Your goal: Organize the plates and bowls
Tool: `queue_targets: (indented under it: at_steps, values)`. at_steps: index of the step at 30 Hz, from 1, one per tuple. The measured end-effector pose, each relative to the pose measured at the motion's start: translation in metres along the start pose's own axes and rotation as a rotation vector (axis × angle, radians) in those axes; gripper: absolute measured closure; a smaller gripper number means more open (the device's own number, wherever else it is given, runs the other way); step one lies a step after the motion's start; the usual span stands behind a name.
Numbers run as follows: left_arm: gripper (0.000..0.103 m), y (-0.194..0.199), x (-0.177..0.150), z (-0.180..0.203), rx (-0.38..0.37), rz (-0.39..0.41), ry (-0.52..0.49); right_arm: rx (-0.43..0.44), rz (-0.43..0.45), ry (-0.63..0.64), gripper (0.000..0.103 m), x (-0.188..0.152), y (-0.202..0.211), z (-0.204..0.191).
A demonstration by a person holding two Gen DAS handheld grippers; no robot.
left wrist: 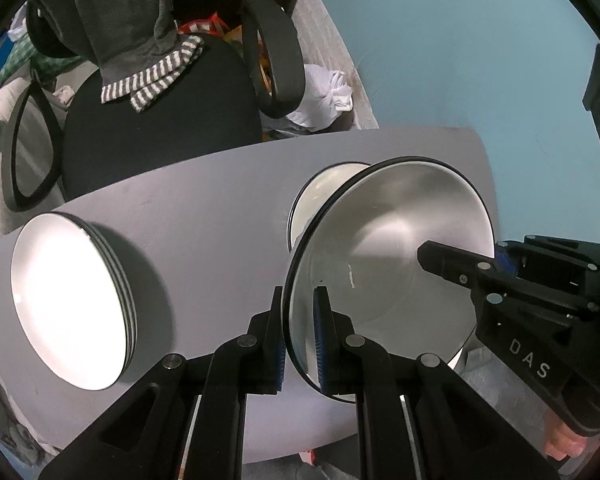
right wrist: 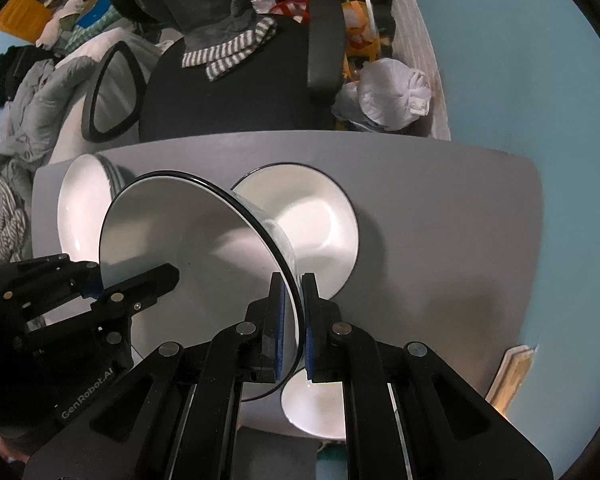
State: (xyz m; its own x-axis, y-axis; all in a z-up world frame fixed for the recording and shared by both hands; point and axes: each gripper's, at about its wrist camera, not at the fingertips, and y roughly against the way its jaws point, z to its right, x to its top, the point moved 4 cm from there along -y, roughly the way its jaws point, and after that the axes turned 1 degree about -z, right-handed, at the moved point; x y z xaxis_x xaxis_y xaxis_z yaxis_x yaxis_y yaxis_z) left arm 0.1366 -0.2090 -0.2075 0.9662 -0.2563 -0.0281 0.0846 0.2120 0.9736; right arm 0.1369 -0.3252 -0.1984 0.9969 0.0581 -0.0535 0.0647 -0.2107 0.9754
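Observation:
A white bowl with a black rim (left wrist: 384,256) (right wrist: 188,240) is held above the grey table (left wrist: 220,208) (right wrist: 440,240) by both grippers. My left gripper (left wrist: 300,336) is shut on its near-left rim. My right gripper (right wrist: 294,328) is shut on its right rim and also shows in the left wrist view (left wrist: 444,260). Under the held bowl stands another white bowl (left wrist: 324,184) (right wrist: 312,220). A stack of white plates (left wrist: 68,304) (right wrist: 80,204) sits at the table's left. A further white dish (right wrist: 316,408) lies at the near edge under my right gripper.
A black office chair (left wrist: 160,120) (right wrist: 236,92) with a grey striped garment draped on it stands behind the table. A white plastic bag (left wrist: 324,100) (right wrist: 392,92) lies on the floor by the blue wall. Bedding and clothes are piled at the left (right wrist: 32,92).

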Motion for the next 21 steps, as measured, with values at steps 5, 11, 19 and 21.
queue_targets:
  at_steps: [5,11,19,21]
  values:
    - [0.092,-0.014,0.006,0.002,0.021,-0.026,-0.001,0.007,-0.023,-0.013,0.095,0.009,-0.010,0.011]
    - [0.092,-0.029,0.010,0.008,0.028,-0.060,-0.015,0.000,-0.030,-0.016,0.095,0.016,-0.017,0.020]
    - [0.092,-0.034,0.017,0.012,0.042,-0.064,-0.015,0.000,-0.030,-0.028,0.095,0.022,-0.022,0.028]
    - [0.092,-0.035,0.018,0.011,0.045,-0.065,-0.008,-0.001,-0.031,-0.025,0.095,0.022,-0.023,0.028]
